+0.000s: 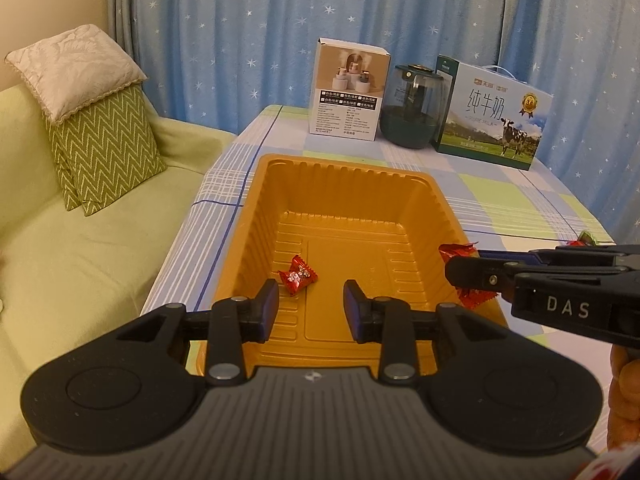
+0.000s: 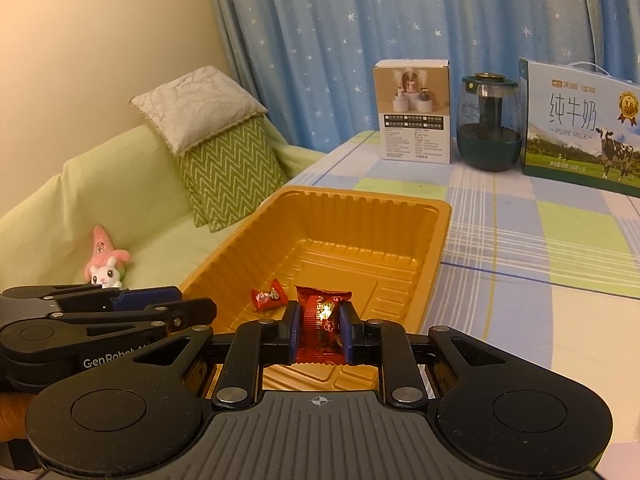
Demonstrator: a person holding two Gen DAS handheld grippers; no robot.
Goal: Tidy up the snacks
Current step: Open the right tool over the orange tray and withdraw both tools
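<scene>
An orange plastic tray point(image 1: 340, 164) point(image 2: 360, 194) stands on the checked tablecloth near the table's left edge. One small red wrapped candy point(image 1: 298, 276) point(image 2: 268, 298) lies on the tray floor. My left gripper point(image 1: 310, 308) point(image 2: 180, 300) hovers over the near end of the tray, open, with nothing between its pads and the candy just ahead of them. My right gripper point(image 2: 319, 332) point(image 1: 460, 272) is shut on a red snack packet point(image 2: 320, 308) point(image 1: 474, 298) and holds it over the tray's near right side. Another red candy point(image 1: 584, 238) lies on the table right of the tray.
At the back of the table stand a white product box point(image 1: 348, 92), a dark glass jar point(image 1: 412, 108) and a milk carton point(image 1: 492, 112). A green sofa point(image 1: 80, 260) with two cushions point(image 1: 104, 148) and plush toys point(image 2: 106, 260) lies left of the table.
</scene>
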